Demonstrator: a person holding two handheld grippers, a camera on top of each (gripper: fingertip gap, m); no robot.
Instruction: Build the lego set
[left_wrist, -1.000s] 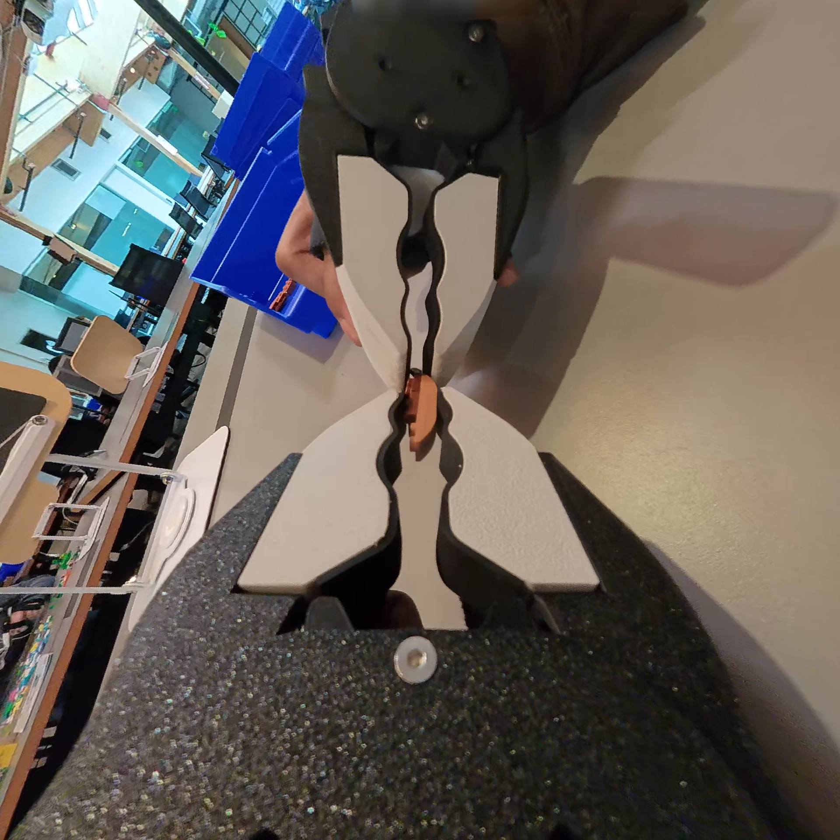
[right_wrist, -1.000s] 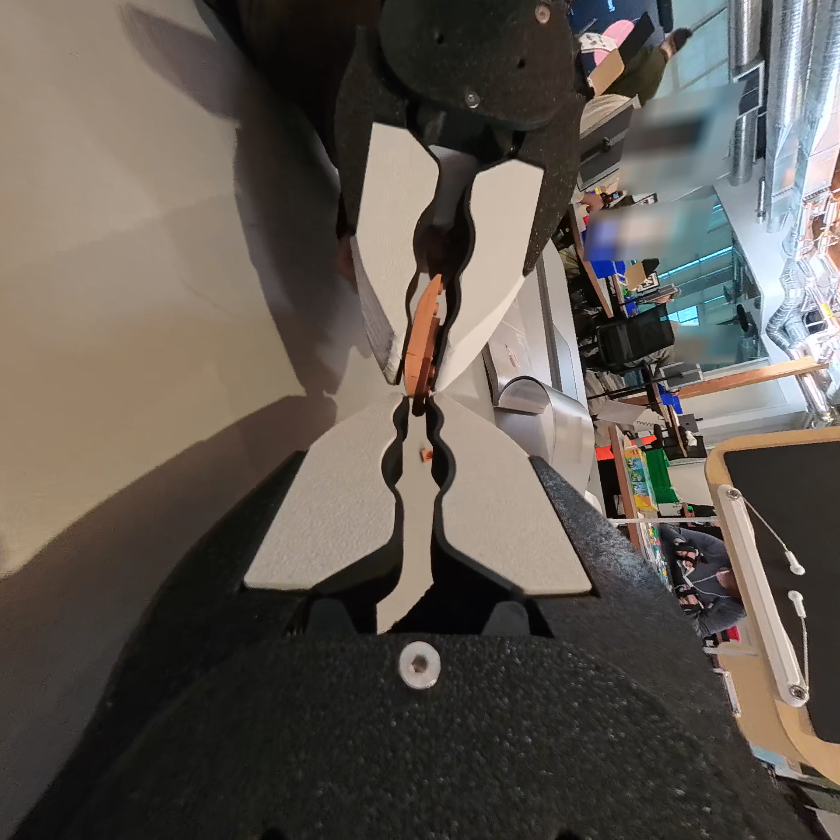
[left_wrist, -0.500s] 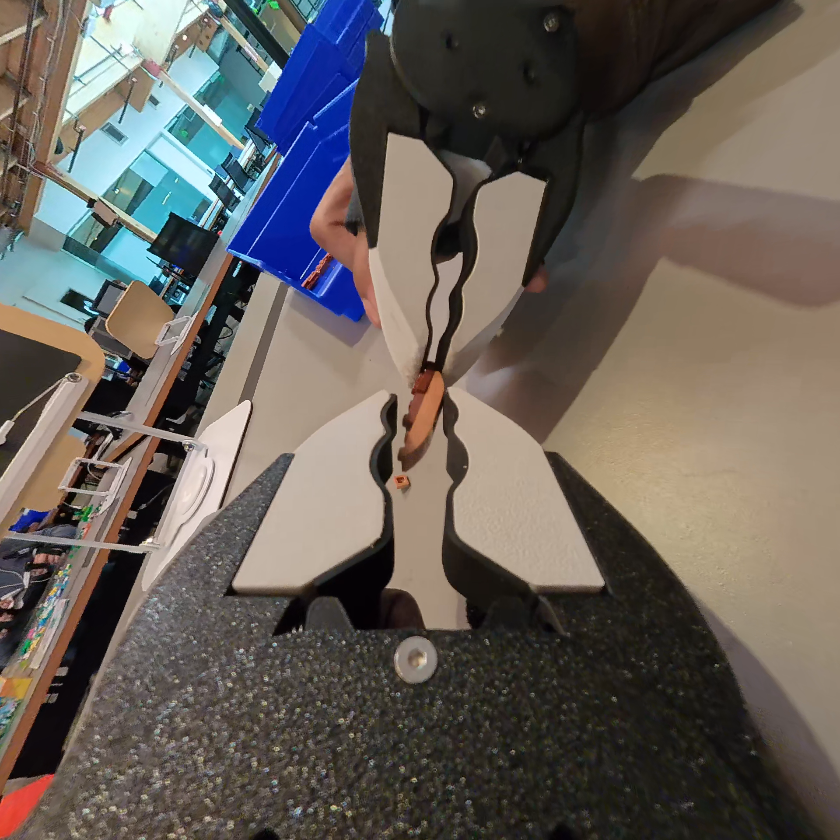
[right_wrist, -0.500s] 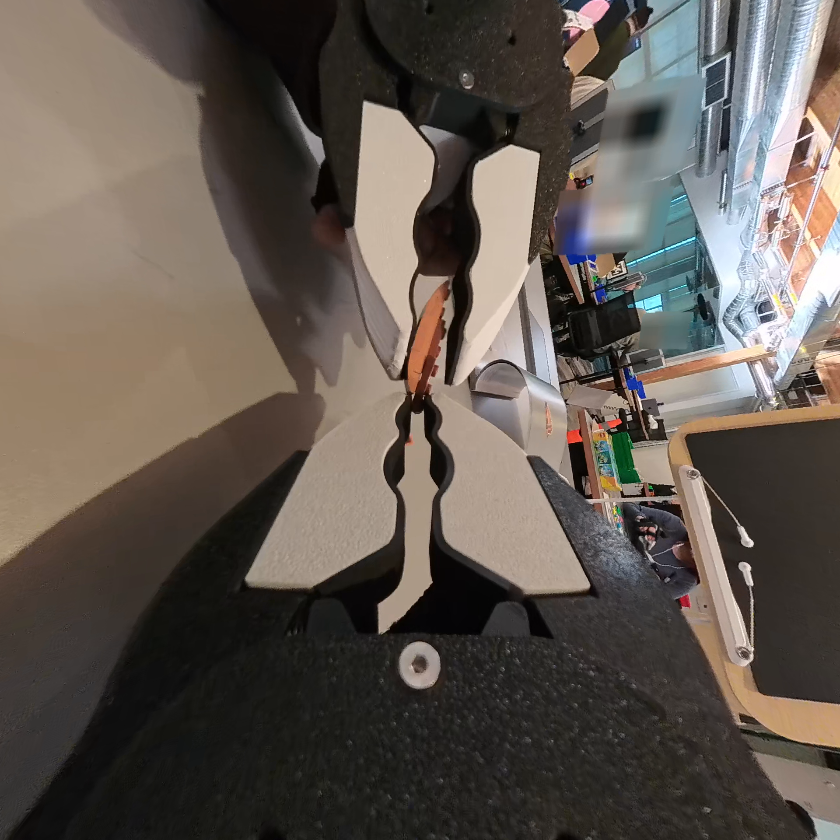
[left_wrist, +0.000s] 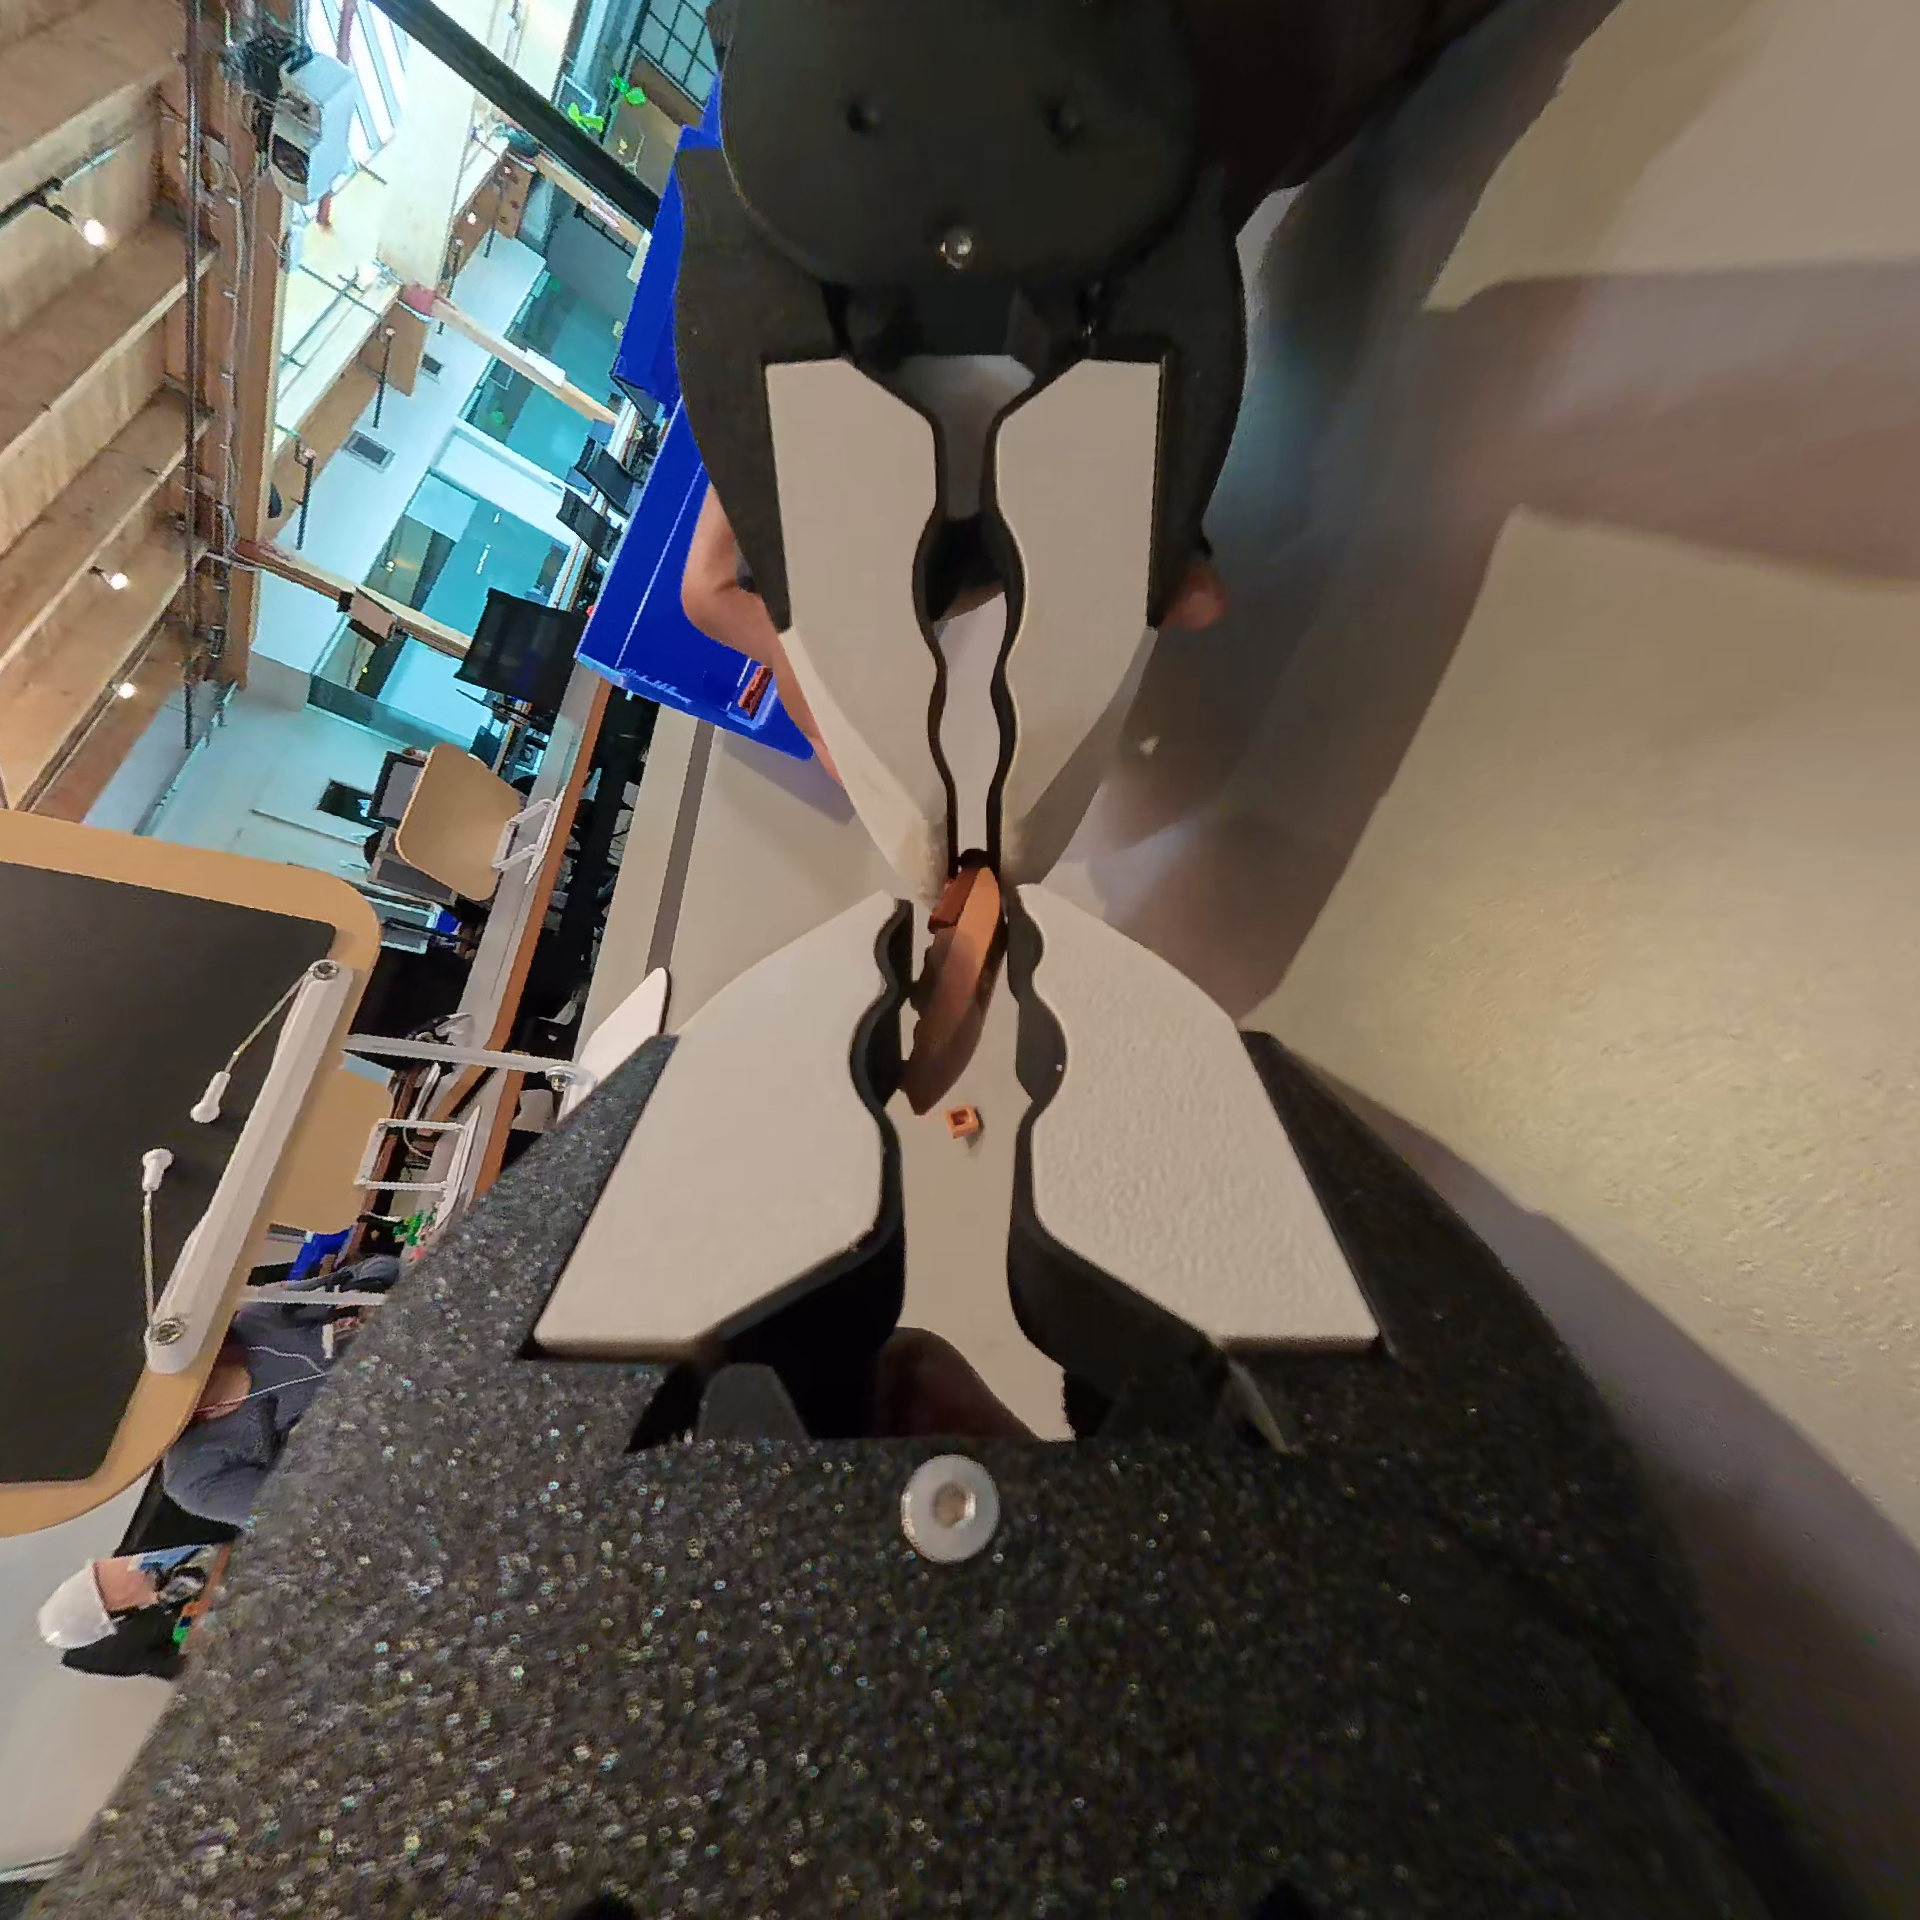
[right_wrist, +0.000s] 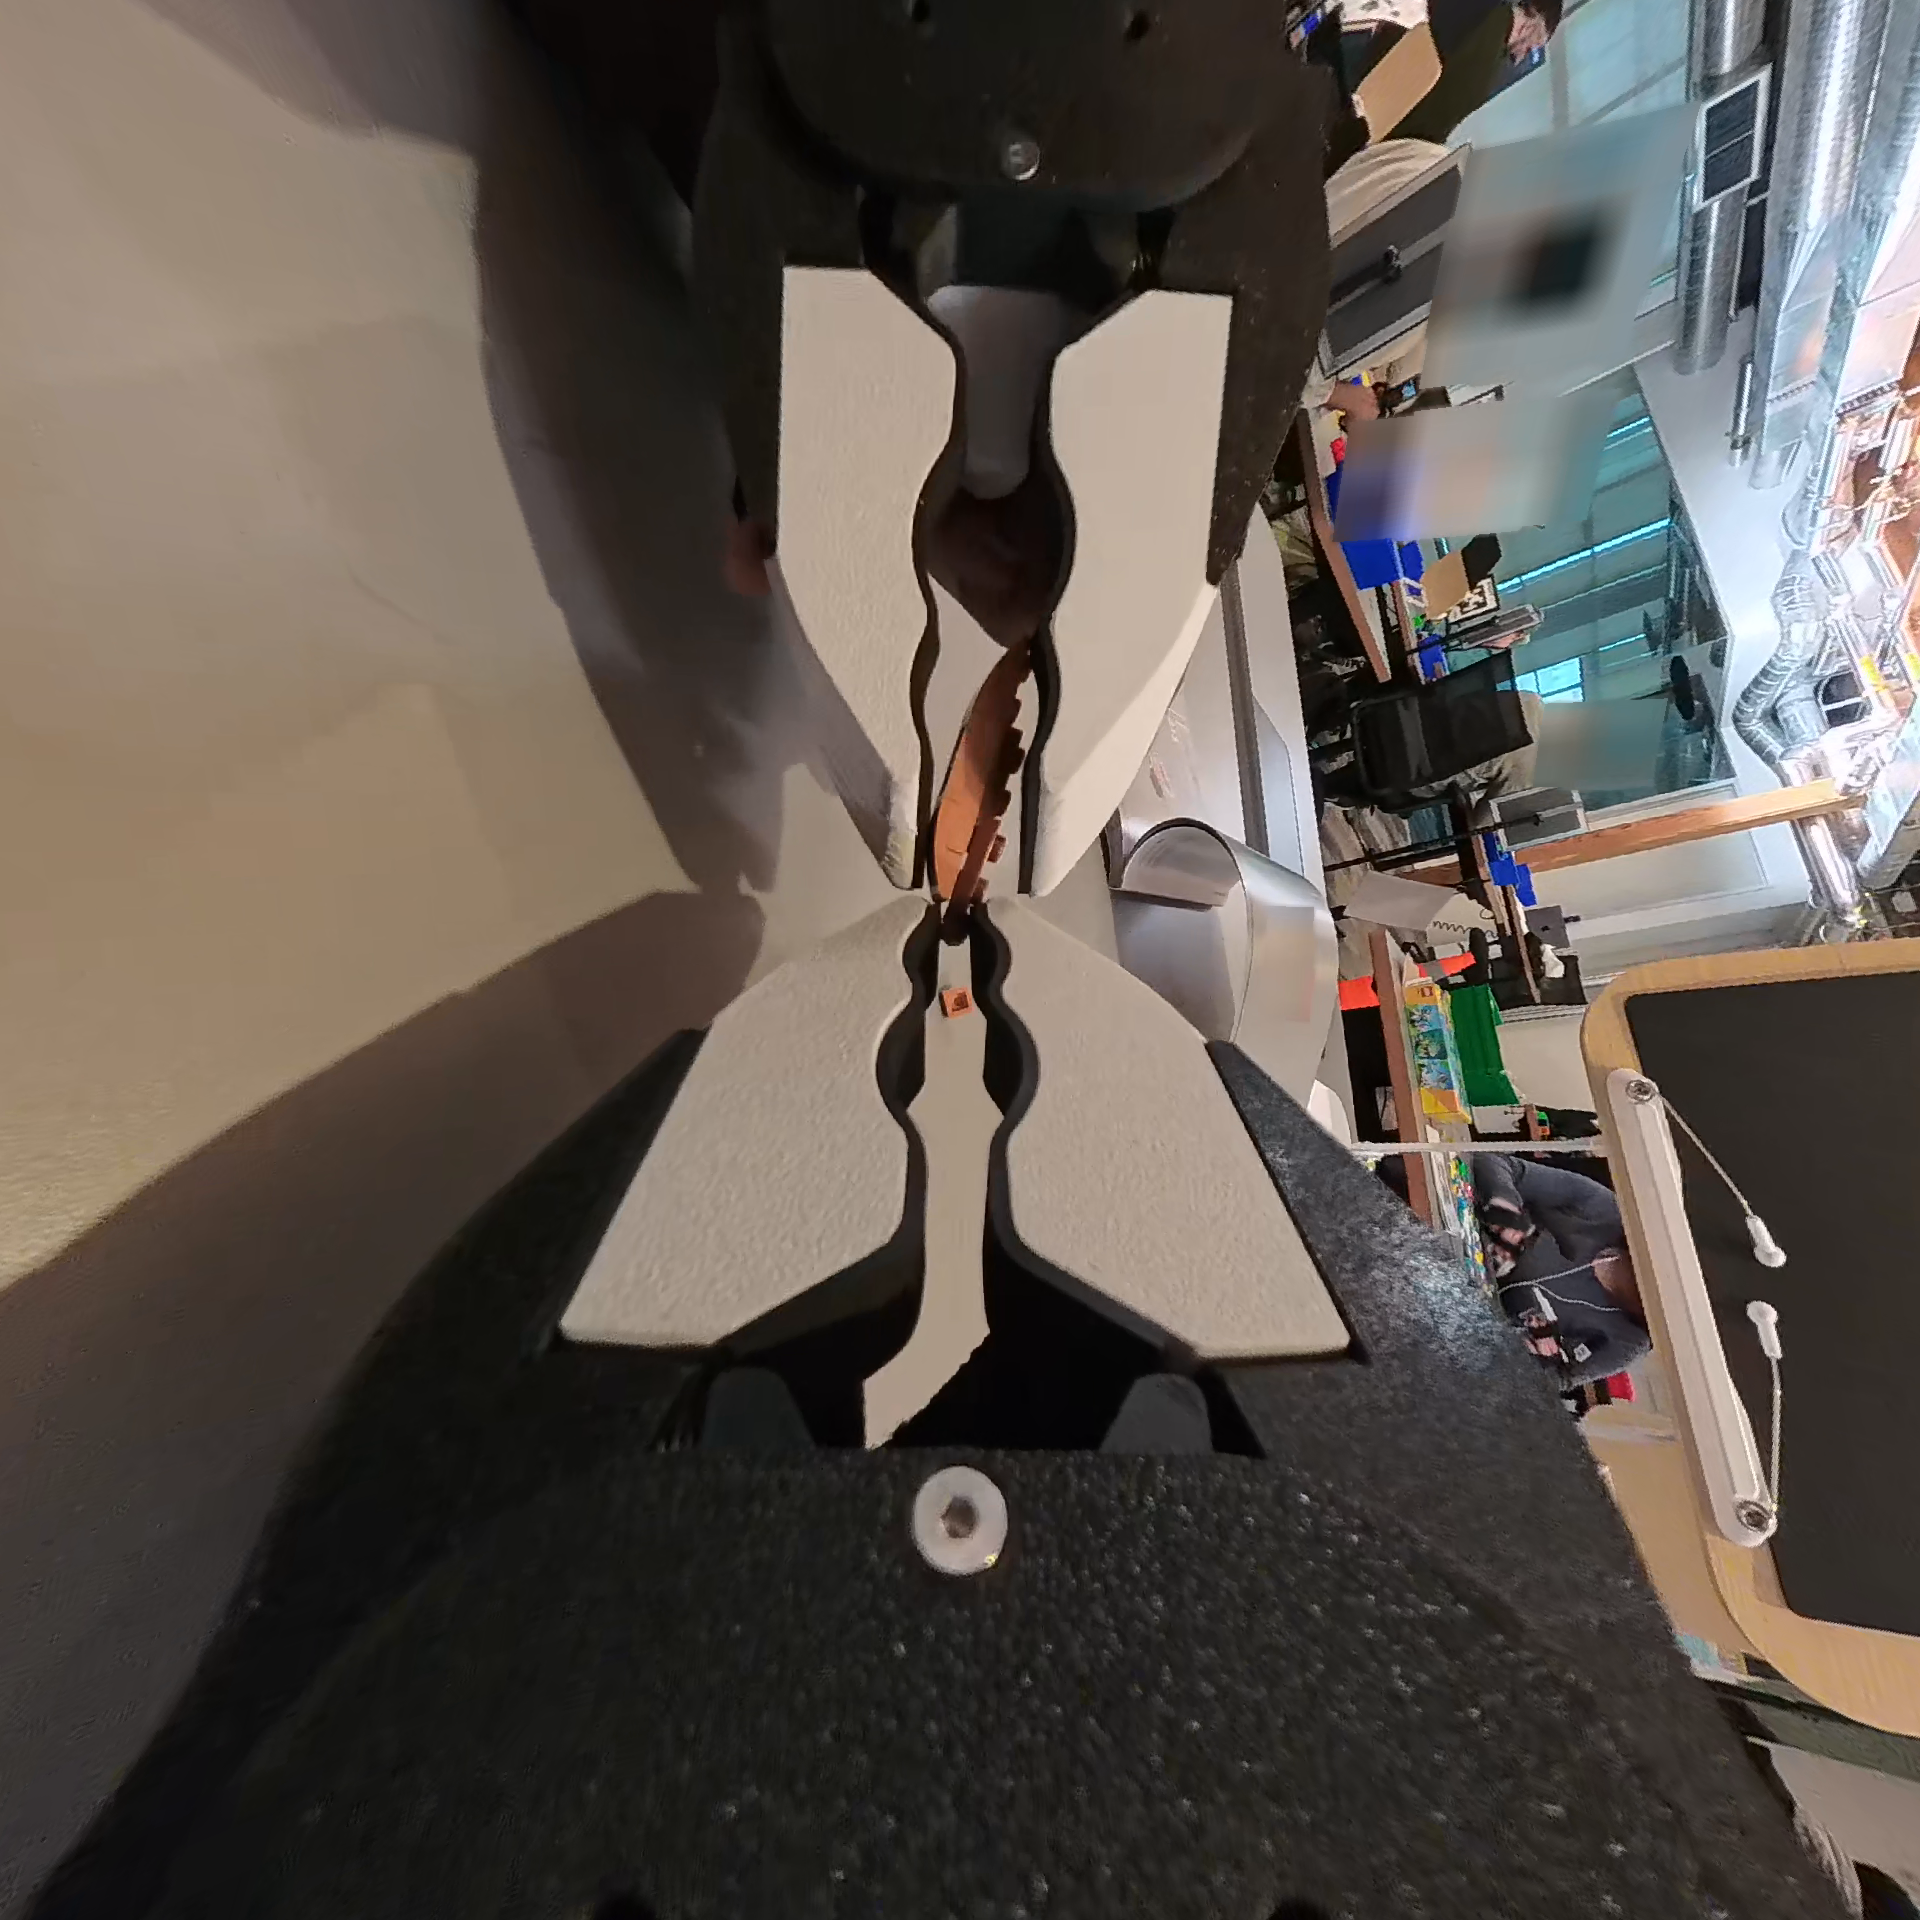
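My two grippers meet tip to tip above the beige table (left_wrist: 1621, 935). A thin brown Lego plate (left_wrist: 961, 977) stands edge-on in the gap between my left gripper's (left_wrist: 961, 904) fingers, which stand slightly apart around it. My right gripper (right_wrist: 954, 909) is shut on the plate's near end; the plate (right_wrist: 982, 758) runs on between the left gripper's fingers. A tiny orange square piece (left_wrist: 961, 1120) shows in the gap below, also in the right wrist view (right_wrist: 954, 1001). A hand is partly hidden behind each gripper.
Blue bins (left_wrist: 665, 582) stand at the table's far side. A white flat piece (left_wrist: 629, 1023) lies near the table edge. A curved silver object (right_wrist: 1216, 894) sits beyond the tips. A wood-rimmed black board (right_wrist: 1766, 1247) and seated people are off the table. My left and right fingertips are right by each other. The tiny orange square piece (left_wrist: 961, 1120) is about 9 centimetres from both grippers' fingertips.
My left gripper's fingers have parted a little around the plate. My right gripper stays shut on its end. Both grippers have shifted slightly, and the orange piece shows in the gap again.
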